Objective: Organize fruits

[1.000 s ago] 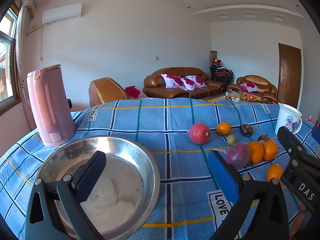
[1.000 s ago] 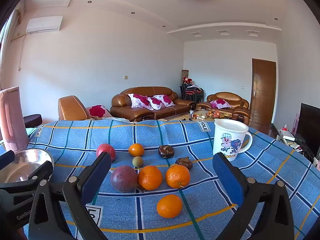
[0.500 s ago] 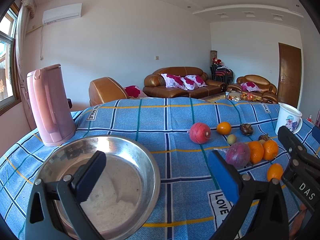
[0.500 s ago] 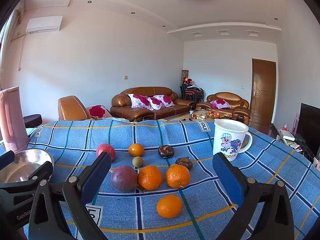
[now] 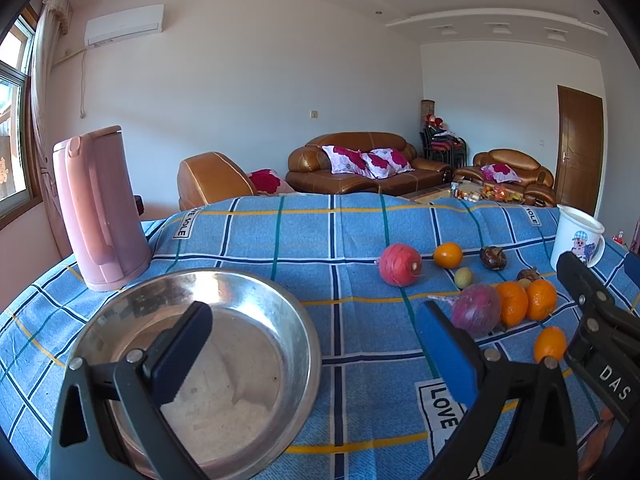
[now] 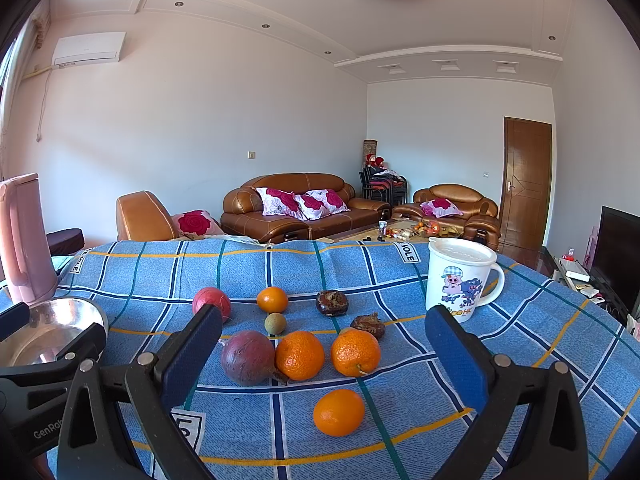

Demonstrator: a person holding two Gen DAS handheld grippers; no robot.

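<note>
My right claw [image 6: 324, 356] hangs wide open and empty; the nearest orange [image 6: 339, 412] lies just ahead between its fingers. I should lower squarely, close gently, then carry it to the steel bowl [image 6: 86, 312] at left.

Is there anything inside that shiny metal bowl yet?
No fruit shows in the metal bowl; only reflections on its bare floor. The open left gripper hangs in front, and one finger covers a strip of the inside.

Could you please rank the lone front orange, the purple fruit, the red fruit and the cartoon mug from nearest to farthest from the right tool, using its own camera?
1. Lone front orange, centre, below the right tool.
2. Purple fruit, left of centre.
3. Red fruit, farther left.
4. Cartoon mug, far right.
</note>
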